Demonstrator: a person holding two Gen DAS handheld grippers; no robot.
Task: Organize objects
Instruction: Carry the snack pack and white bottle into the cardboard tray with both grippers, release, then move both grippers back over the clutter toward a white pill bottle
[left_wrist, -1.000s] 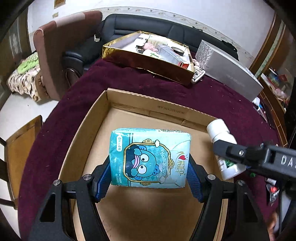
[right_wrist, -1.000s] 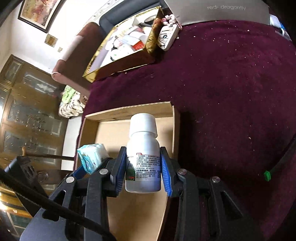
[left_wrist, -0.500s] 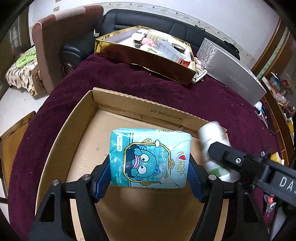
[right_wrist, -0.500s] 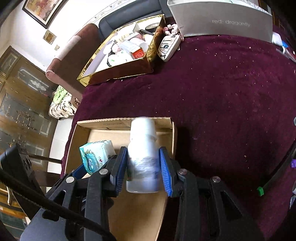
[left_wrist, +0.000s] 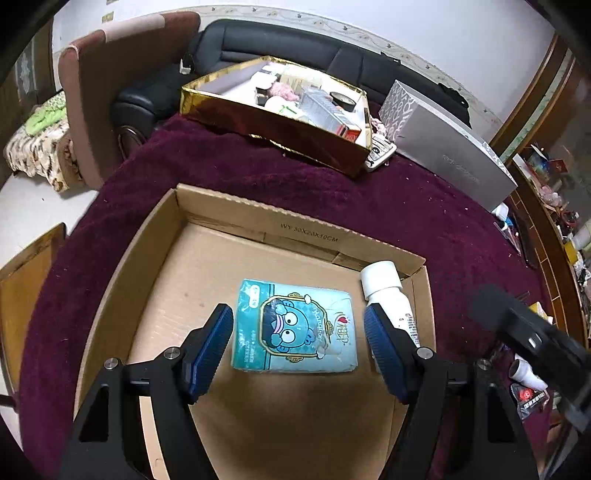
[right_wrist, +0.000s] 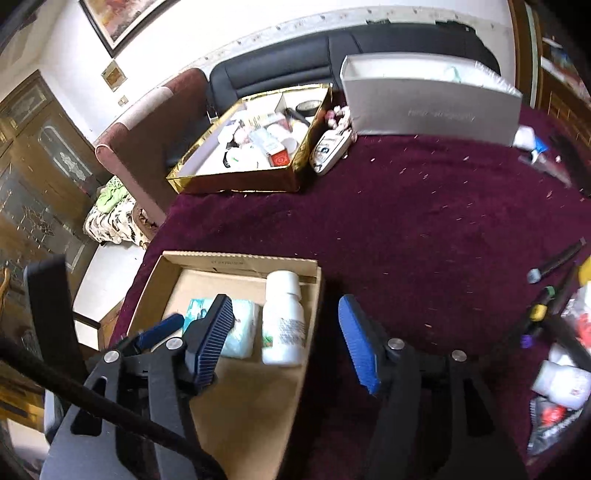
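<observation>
A teal tissue pack (left_wrist: 295, 328) lies flat on the floor of an open cardboard box (left_wrist: 295, 229). My left gripper (left_wrist: 297, 312) hangs over it, open, with a gap between each blue pad and the pack. A white bottle (right_wrist: 282, 321) rests inside the box against its right wall, next to the tissue pack (right_wrist: 240, 325); the bottle (left_wrist: 384, 284) is partly hidden behind my left gripper's right finger. My right gripper (right_wrist: 284, 302) is above the bottle and its jaws are opening, neither pad touching the bottle. I cannot tell whether the bottle stands or lies.
The box sits on a maroon tablecloth (right_wrist: 424, 229). Behind it stand a gold box (left_wrist: 280, 122) with several small items and a silver-grey box (left_wrist: 443, 155). Pens (right_wrist: 554, 262) and loose bottles (right_wrist: 561, 380) crowd the right edge. An armchair and a sofa lie beyond the table.
The left pads have come off the tissue pack, which now lies on the box floor. The right jaws have spread off the bottle and lifted away, leaving it in the box.
</observation>
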